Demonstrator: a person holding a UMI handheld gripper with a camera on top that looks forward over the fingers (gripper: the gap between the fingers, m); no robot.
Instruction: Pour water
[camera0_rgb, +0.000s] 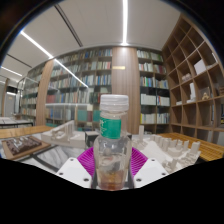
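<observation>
Two fingers of the hand-held gripper pinch an upright capped bottle, bookshelves well beyond.

You have a clear plastic bottle standing upright between the gripper fingers, at twelve o'clock from the fingertips. Its white screw cap is on, at the twelve o'clock end of the bottle. A green label band wraps the neck just under the cap, and the body below it is transparent. The purple pads sit close at nine and three o'clock of the body; whether they press on it you cannot tell from here.
</observation>
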